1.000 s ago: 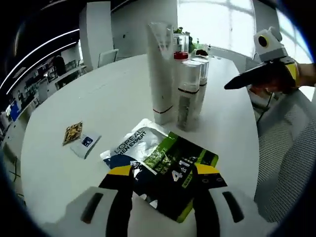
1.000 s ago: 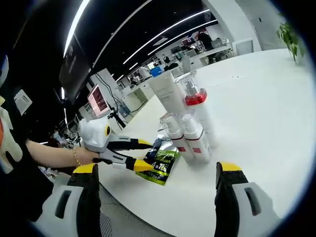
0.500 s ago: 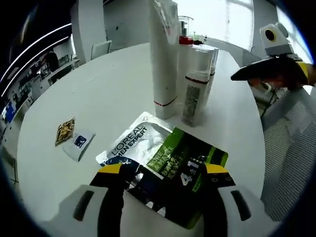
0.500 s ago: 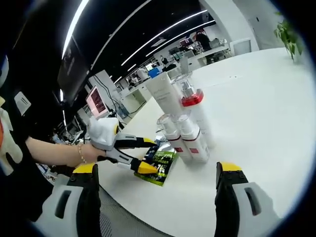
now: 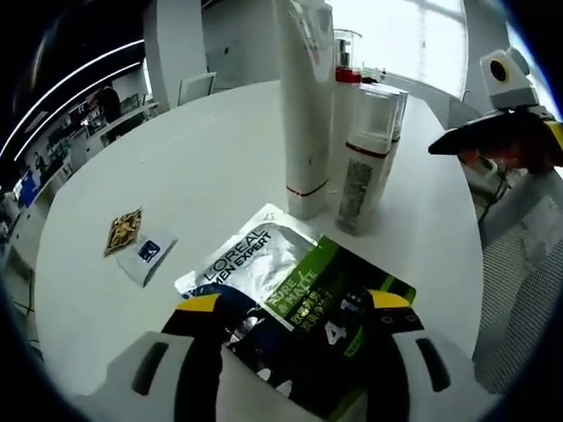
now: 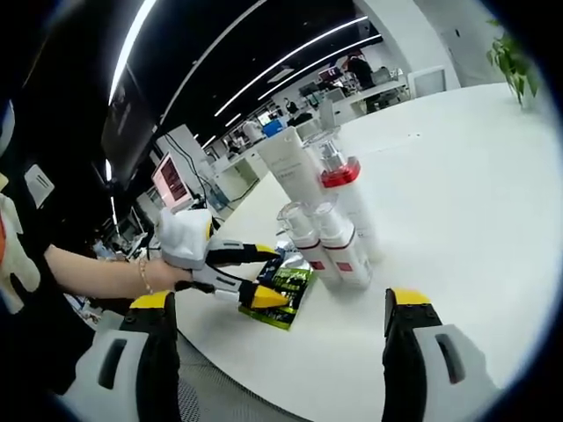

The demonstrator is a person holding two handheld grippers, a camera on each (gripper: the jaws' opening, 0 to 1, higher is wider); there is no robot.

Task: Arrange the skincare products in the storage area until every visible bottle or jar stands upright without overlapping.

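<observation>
Four skincare containers stand upright in a tight cluster on the round white table [image 5: 202, 167]: tall white tube [image 5: 304, 105], red-collared pump bottle [image 6: 339, 189], two clear-capped white bottles [image 5: 367, 158]. Flat silver-and-green foil sachet [image 5: 299, 299] lies just before them. Left gripper [image 5: 297, 303], jaws spread, straddles the sachet's near edge, lower than a second ago. Right gripper [image 6: 280, 299] hovers spread, unchanged, well apart from the cluster.

Daylight from blown-out windows [image 5: 413, 44] floods the white counter [image 5: 202, 167] in the left gripper view. In the right gripper view, ceiling light strips [image 6: 290, 57] streak a dim office. Fisheye bending warps both edges.
</observation>
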